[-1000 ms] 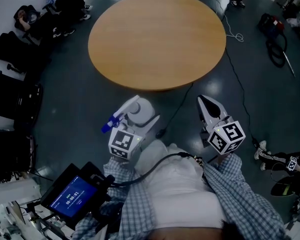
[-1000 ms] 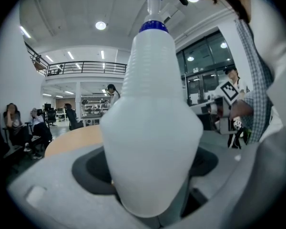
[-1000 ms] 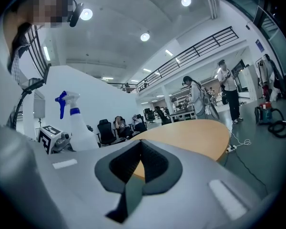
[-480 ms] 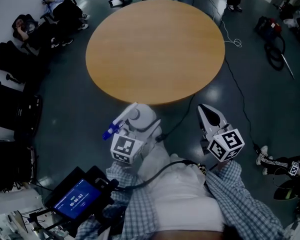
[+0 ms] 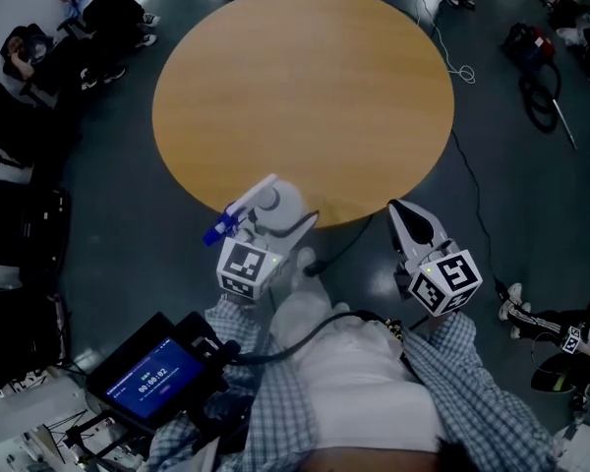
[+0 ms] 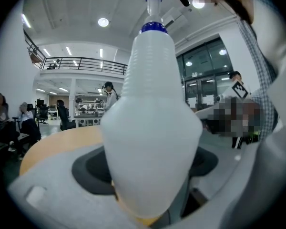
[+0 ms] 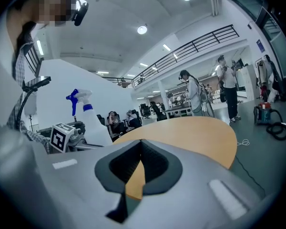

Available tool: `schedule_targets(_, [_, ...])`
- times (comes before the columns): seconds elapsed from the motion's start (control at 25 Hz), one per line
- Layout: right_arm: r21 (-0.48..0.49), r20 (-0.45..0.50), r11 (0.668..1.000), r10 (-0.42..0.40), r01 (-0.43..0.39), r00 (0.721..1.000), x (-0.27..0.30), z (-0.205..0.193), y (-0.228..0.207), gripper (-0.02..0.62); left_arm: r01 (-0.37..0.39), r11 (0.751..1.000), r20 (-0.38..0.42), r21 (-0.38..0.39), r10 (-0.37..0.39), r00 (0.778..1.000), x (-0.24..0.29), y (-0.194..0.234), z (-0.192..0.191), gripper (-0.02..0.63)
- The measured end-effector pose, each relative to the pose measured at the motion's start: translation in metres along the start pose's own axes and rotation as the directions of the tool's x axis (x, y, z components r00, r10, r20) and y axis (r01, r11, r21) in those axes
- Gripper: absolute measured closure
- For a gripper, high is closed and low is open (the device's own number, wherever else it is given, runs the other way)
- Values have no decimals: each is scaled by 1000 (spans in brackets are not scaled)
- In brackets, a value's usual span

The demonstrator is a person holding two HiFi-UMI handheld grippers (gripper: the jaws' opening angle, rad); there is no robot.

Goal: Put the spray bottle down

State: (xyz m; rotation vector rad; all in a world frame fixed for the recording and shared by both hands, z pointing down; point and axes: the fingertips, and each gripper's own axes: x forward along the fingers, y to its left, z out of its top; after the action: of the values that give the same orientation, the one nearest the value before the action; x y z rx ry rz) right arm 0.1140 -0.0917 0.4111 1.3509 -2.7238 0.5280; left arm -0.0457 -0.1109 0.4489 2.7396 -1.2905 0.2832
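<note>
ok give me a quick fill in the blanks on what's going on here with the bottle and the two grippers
1. The left gripper is shut on a white spray bottle whose trigger head is ____.
2. The right gripper has its jaws together with ____ between them.
3. The wooden table ahead of both grippers has a ____ top.

Missing words: blue; nothing; round

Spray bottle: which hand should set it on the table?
Left. The left gripper holds the spray bottle by the round table's near edge; the right gripper is shut and empty.
</note>
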Motion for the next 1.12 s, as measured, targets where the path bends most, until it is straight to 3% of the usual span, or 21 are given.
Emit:
schedule_targets(0.4, [10, -62, 998, -57, 58, 996, 48, -7, -39, 593, 65, 997, 24, -28, -64, 998, 70, 41, -14, 190])
schedule_targets(0.88, [54, -121, 995, -75, 82, 990, 117, -19, -56, 593, 134, 990, -47, -35, -136, 990, 124, 94, -57, 190])
schedule_targets(1.12, [46, -129, 995, -87, 93, 988, 115, -17, -51, 594, 150, 988, -63, -23, -151, 987, 125, 93, -61, 190])
